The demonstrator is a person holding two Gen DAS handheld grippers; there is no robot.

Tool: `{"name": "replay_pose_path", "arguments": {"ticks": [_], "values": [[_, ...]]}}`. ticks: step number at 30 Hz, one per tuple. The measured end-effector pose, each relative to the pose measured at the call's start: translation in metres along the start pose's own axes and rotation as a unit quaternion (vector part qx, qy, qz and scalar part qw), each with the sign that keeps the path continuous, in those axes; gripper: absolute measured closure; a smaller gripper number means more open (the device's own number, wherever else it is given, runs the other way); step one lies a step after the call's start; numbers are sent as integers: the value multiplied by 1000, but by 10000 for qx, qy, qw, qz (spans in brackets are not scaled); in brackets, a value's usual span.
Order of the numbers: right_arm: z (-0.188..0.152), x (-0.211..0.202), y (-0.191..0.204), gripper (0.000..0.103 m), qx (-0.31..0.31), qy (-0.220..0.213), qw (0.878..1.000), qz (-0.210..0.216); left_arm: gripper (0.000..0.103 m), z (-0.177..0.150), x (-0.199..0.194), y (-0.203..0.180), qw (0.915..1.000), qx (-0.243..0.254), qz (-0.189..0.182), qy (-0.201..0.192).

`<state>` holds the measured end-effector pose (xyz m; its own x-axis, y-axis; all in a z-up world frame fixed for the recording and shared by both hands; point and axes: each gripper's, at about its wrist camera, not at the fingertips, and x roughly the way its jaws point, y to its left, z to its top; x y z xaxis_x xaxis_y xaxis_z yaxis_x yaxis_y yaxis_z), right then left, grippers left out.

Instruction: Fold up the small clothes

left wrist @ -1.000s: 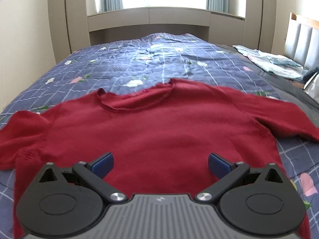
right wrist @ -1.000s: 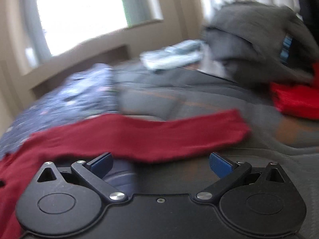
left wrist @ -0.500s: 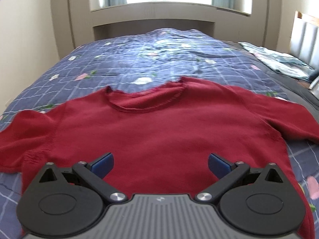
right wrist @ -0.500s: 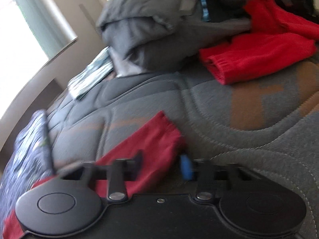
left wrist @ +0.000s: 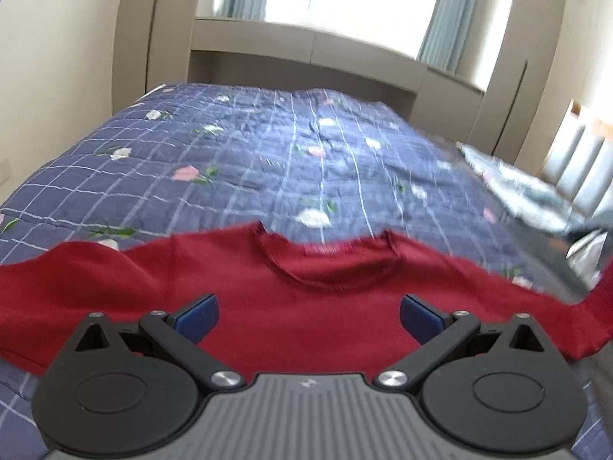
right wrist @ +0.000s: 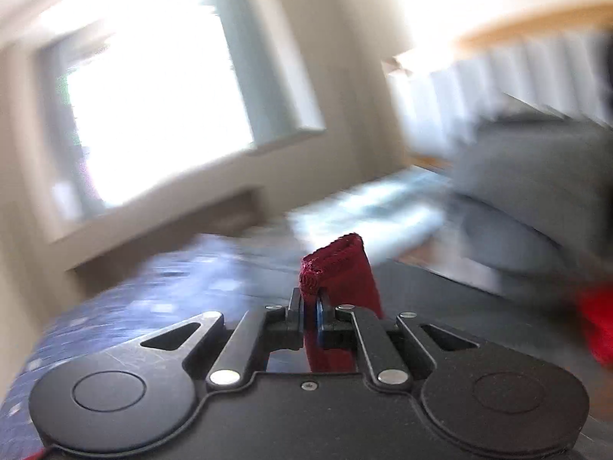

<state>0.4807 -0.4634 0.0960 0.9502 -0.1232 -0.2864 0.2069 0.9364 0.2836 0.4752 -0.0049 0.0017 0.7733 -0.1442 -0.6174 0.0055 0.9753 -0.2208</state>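
A dark red knitted sweater [left wrist: 306,306] lies spread on the blue checked quilt [left wrist: 268,161], neckline toward the far side. My left gripper [left wrist: 308,316] hovers over its chest, open, with nothing between the blue pads. In the right wrist view my right gripper [right wrist: 310,312] is shut on the sweater's sleeve cuff [right wrist: 339,264], which sticks up above the closed jaws, lifted off the bed. In the left wrist view that sleeve [left wrist: 597,306] rises at the right edge.
A grey bedcover [right wrist: 440,299] lies beyond the quilt, with a pile of grey clothes [right wrist: 528,191] and a bright red garment [right wrist: 597,326] at the right. A light blue folded cloth [left wrist: 517,188] lies near the padded headboard [left wrist: 574,168]. A window and cupboards stand behind.
My right gripper closed on the sleeve cuff and lifted it up off the bed. My left gripper moved forward over the sweater toward the neckline and stayed open.
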Motion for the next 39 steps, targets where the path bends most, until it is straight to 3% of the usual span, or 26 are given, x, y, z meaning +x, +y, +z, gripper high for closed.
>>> {"name": "replay_pose_path", "arguments": {"ticks": [3, 6, 10, 15, 20, 23, 24, 26, 28, 30, 32, 34, 37, 39], "values": [[-2, 11, 77, 97, -350, 19, 9949, 945, 0, 10, -15, 31, 9992, -368, -55, -141], [-22, 22, 148, 97, -422, 264, 9815, 1847, 0, 18, -29, 67, 9965, -790, -64, -261], [-69, 32, 213, 98, -532, 714, 9615, 2601, 0, 20, -45, 113, 9910, -1277, 9, -394], [-167, 44, 279, 98, -1260, 1726, 9359, 2802, 0, 16, -46, 149, 9893, -1397, 224, -344], [-247, 46, 305, 97, -2038, 2510, 9039, 2800, 0, 8, -29, 161, 9883, -1486, 236, -232], [-258, 38, 309, 81, -2204, 2606, 8958, 2845, 0, 5, -15, 159, 9889, -1471, 162, -151], [-257, 37, 307, 69, -2227, 2602, 8943, 2881, 0, 5, -12, 156, 9892, -1451, 142, -130], [-244, 34, 294, 49, -2218, 2519, 8946, 2948, 0, 5, -1, 149, 9904, -1379, 58, -84], [-227, 25, 274, 23, -2179, 2401, 8983, 2965, 0, 6, 10, 138, 9919, -1267, -88, -11], [-207, 20, 245, 14, -2117, 2187, 9074, 2899, 0, 6, 23, 127, 9925, -1178, -306, 91], [-186, 20, 212, 9, -2117, 1903, 9230, 2590, 0, 5, 44, 114, 9921, -1079, -537, 344], [-169, 28, 178, 4, -2112, 1624, 9400, 2130, 2, 3, 68, 100, 9925, -952, -470, 604], [-153, 58, 133, 6, -2082, 1448, 9580, 1339, 19, 1, 92, 77, 9934, -651, -327, 884], [-148, 87, 101, 11, -1800, 1611, 9658, 938, 26, 0, 101, 68, 9932, -583, -143, 998]]}}
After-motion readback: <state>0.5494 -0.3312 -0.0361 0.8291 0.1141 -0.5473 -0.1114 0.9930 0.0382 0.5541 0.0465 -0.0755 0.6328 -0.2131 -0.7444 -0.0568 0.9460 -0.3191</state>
